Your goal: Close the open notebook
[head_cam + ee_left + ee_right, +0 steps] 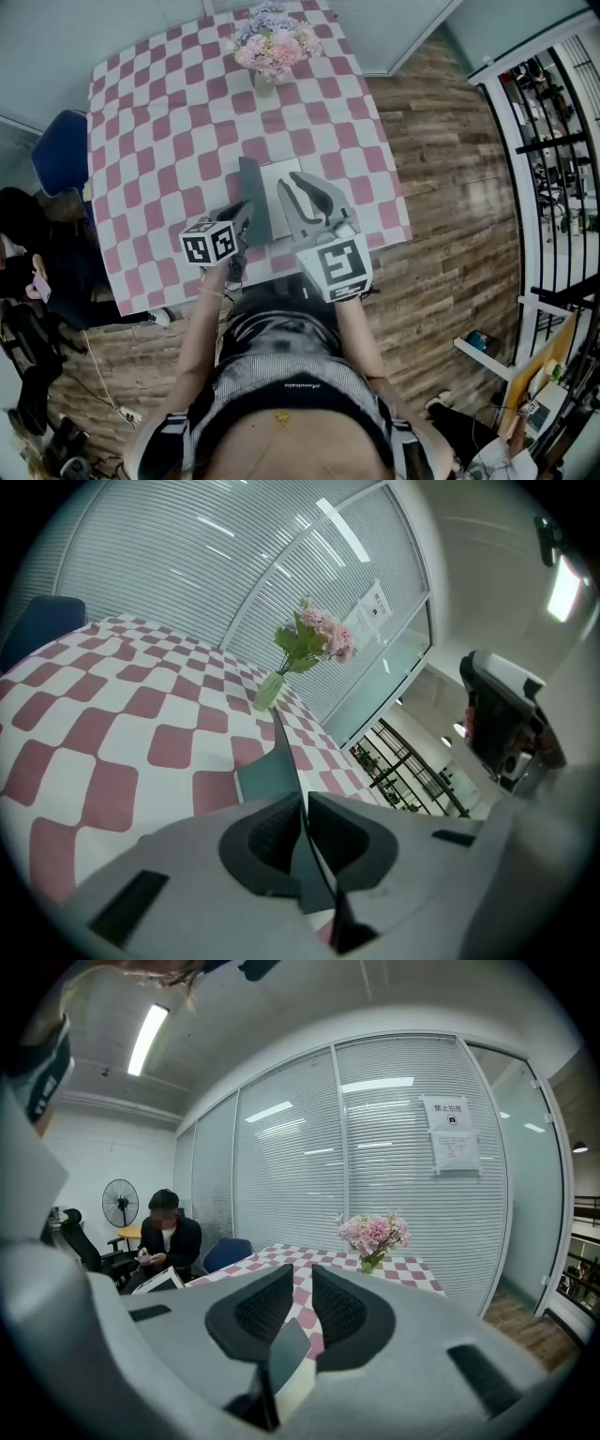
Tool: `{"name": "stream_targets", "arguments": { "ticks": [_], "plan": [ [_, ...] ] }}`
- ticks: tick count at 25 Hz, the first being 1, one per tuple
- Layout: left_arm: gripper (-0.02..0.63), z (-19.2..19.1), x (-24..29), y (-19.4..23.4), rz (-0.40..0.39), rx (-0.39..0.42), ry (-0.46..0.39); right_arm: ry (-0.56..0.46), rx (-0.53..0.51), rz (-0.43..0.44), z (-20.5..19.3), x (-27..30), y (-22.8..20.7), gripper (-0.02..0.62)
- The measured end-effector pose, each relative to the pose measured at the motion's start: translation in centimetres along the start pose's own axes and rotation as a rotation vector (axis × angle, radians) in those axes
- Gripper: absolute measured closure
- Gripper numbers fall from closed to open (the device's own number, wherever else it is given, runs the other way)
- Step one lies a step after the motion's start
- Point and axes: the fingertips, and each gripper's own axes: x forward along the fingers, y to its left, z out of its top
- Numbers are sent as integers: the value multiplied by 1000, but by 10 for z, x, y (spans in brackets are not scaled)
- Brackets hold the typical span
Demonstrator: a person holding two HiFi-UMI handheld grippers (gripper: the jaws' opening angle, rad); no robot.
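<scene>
Pink-and-white checked cloth covers the surface [159, 122], on which the open notebook [283, 183] is laid near the front edge, well apart from a vase of pink flowers [270, 42]. Its dark cover [270, 772] is raised upright and clamped edge-on by the left gripper [302, 806]. The right gripper [302, 1290] is held over the white page [286, 172], its jaws narrowly parted with nothing gripped.
</scene>
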Motion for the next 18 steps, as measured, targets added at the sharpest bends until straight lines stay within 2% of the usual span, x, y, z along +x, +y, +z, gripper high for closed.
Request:
{"name": "stream_targets", "arguments": {
  "ticks": [7, 10, 18],
  "plan": [
    [583, 0, 16, -17, -22, 19, 19, -3, -2, -13, 0, -2, -11, 532],
    [583, -1, 23, -24, -31, 26, 30, 26, 1, -12, -2, -5, -14, 532],
    [581, -6, 41, -36, -33, 24, 56, -1, 0, -21, -2, -4, -32, 532]
  ]
}}
